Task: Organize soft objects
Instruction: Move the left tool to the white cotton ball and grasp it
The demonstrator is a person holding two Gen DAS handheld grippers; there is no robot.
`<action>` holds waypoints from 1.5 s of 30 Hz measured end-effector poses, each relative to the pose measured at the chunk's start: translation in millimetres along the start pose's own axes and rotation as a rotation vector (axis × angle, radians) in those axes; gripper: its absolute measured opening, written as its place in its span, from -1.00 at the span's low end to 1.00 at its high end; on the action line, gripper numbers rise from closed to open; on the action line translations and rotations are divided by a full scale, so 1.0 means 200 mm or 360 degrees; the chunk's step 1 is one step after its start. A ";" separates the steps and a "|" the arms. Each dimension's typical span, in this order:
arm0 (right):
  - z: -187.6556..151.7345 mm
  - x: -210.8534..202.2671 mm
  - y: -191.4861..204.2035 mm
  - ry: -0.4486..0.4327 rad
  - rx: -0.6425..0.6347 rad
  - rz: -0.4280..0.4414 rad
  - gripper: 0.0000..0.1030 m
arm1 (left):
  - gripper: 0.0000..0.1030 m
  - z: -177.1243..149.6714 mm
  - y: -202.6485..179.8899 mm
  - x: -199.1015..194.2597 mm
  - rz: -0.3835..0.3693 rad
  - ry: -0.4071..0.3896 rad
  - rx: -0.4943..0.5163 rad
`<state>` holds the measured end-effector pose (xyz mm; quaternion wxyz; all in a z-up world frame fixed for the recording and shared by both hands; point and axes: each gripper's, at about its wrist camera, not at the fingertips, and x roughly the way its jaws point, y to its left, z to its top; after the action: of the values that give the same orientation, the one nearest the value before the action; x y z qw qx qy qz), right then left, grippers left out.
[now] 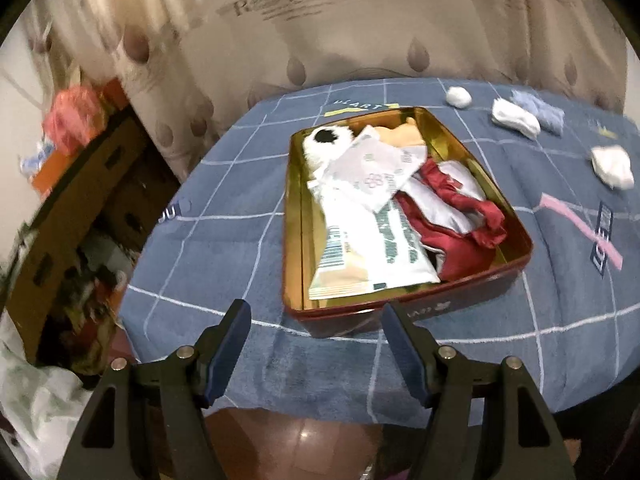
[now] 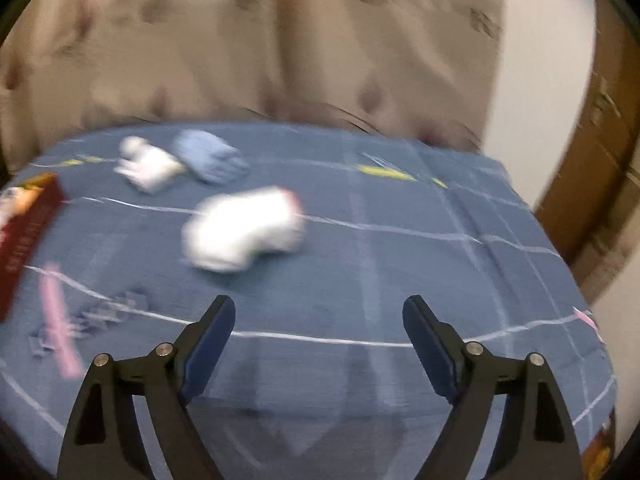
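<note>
- My left claw point(image 1: 316, 316) hung with jaws apart and empty, just short of the red tin point(image 1: 516, 258).
- The tin sat on the blue-clothed surface point(image 1: 208, 240), holding tissue packets point(image 1: 360, 248) and a red cloth point(image 1: 460, 216).
- My right claw point(image 2: 319, 312) gaped empty; beyond it, right of the tin, lay a white sock bundle point(image 2: 244, 232).

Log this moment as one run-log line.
left gripper: open, empty | right gripper: open, empty | tin: part filled | white sock: on cloth
</note>
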<state>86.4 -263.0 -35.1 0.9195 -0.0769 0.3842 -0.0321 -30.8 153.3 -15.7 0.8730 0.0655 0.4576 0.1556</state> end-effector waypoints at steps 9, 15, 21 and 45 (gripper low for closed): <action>-0.01 0.25 -0.26 0.0204 0.0215 0.0014 0.68 | 0.36 0.21 -0.22 -0.12 -0.0376 0.0025 0.0227; -0.04 0.23 -0.25 0.0169 0.0206 0.0125 0.71 | 0.36 0.67 -0.40 -0.02 -0.0637 0.0074 0.0281; -0.05 0.18 -0.20 0.0103 0.0122 0.0158 0.71 | 0.36 1.17 -0.65 0.31 -0.0606 0.0102 0.0289; -0.05 0.19 -0.21 0.0102 0.0134 0.0233 0.71 | 0.36 1.65 -0.96 1.18 -0.0633 0.0319 0.0389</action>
<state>105.7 -310.9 -61.7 0.9090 -0.0088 0.4164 0.0167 406.4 59.5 -59.5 0.8223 0.0634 0.5611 -0.0700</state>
